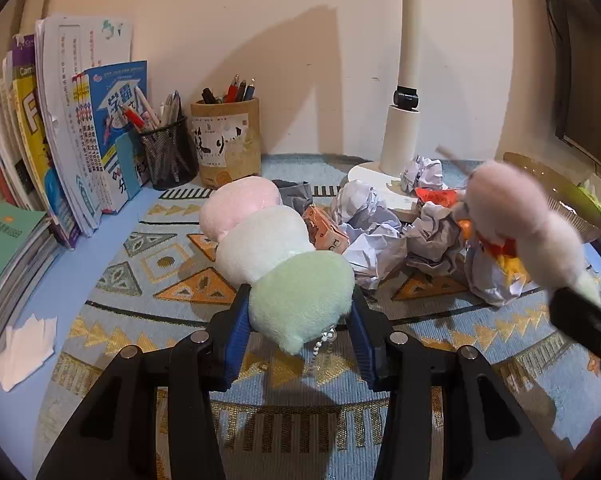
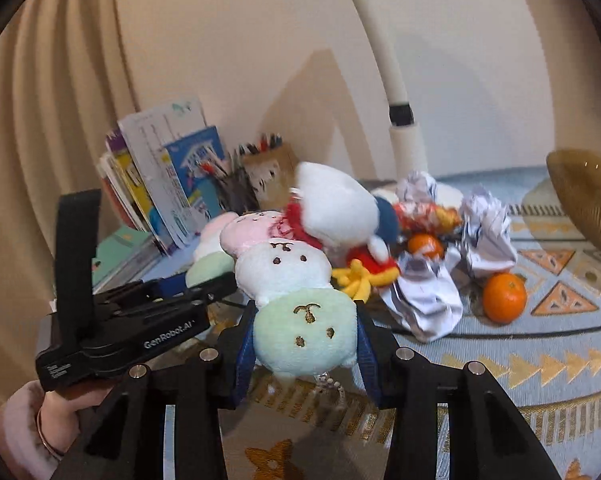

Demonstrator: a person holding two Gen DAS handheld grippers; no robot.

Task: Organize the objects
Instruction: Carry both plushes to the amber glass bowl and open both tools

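Observation:
Two three-ball plush skewers, each pink, white and green. In the left wrist view one plush skewer (image 1: 276, 248) reaches away over the patterned mat, and my left gripper (image 1: 298, 320) is shut on its green end, a bead chain hanging below. The second plush skewer (image 2: 296, 292), with stitched faces, is lifted off the mat with my right gripper (image 2: 306, 332) shut on its green ball. It shows blurred at the right of the left wrist view as the face plush (image 1: 516, 216), held by the right gripper (image 1: 584, 300). The left gripper (image 2: 198, 282) appears at the left in the right wrist view.
Books (image 1: 60, 140) and two pen holders (image 1: 224, 140) line the back left. A lamp base (image 1: 380, 176), crumpled paper (image 1: 380, 232), a small orange box (image 1: 326, 228), a white duck plush (image 2: 340, 208), oranges (image 2: 504, 298) and a brown basket (image 2: 588, 192) crowd the right.

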